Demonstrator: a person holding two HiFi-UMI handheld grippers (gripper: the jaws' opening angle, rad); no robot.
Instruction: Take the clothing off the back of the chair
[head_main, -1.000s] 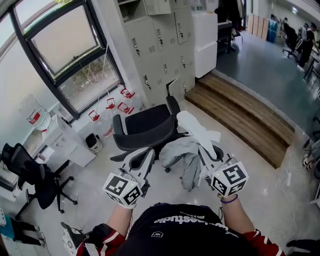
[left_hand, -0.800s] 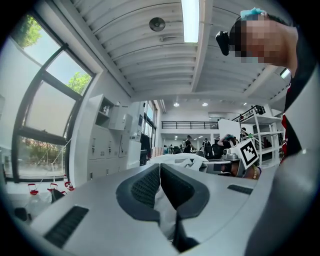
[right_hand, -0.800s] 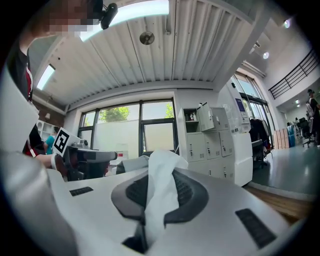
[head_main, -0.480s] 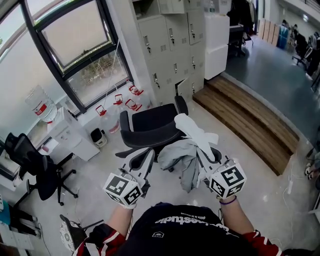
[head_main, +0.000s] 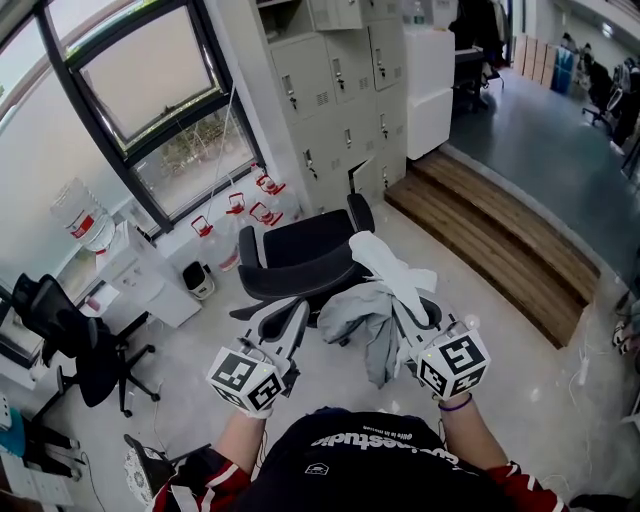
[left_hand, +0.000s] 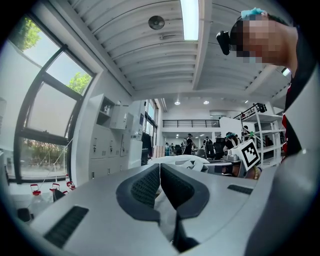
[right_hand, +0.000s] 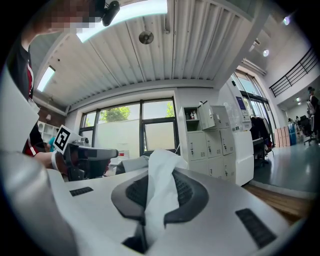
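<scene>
Hardly anything has shifted over the last second: left tongs (left_hand: 160, 175) and right tongs (right_hand: 159, 192) both stay clamped on the pale grey clothing (head_main: 362, 308). It hangs bunched between them, just beside the back of the black chair (head_main: 298, 250); whether it touches, I cannot tell.

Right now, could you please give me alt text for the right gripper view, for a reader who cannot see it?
The right gripper has its grey padded jaws shut on a fold of pale white fabric clothing. Beyond stand grey metal lockers, large windows and, at left, the left gripper.
</scene>
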